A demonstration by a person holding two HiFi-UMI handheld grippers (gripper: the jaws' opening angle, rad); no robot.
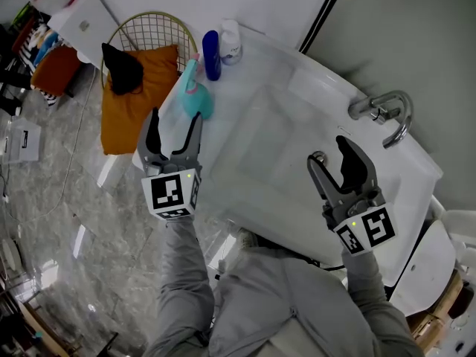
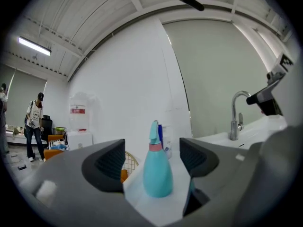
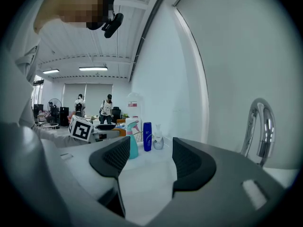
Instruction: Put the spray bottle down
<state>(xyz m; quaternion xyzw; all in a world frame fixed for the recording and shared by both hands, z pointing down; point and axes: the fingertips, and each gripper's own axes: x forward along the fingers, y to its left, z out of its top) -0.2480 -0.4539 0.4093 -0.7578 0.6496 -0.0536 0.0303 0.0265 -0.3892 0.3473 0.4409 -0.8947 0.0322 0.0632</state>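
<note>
A teal spray bottle (image 1: 196, 95) with a pink collar stands upright on the white counter (image 1: 245, 73) left of the basin. My left gripper (image 1: 175, 129) is open just short of it, the bottle (image 2: 156, 171) standing free beyond the gap between the jaws. My right gripper (image 1: 336, 157) is open over the basin's right side, holding nothing. From the right gripper view the bottle (image 3: 131, 145) shows far off past the left jaw.
A blue bottle (image 1: 211, 54) and a small white bottle (image 1: 230, 42) stand behind the spray bottle. A chrome tap (image 1: 387, 114) rises at the right. The sink basin (image 1: 275, 143) lies between the grippers. An orange cushion (image 1: 137, 99) and a wire basket (image 1: 152, 32) lie on the floor.
</note>
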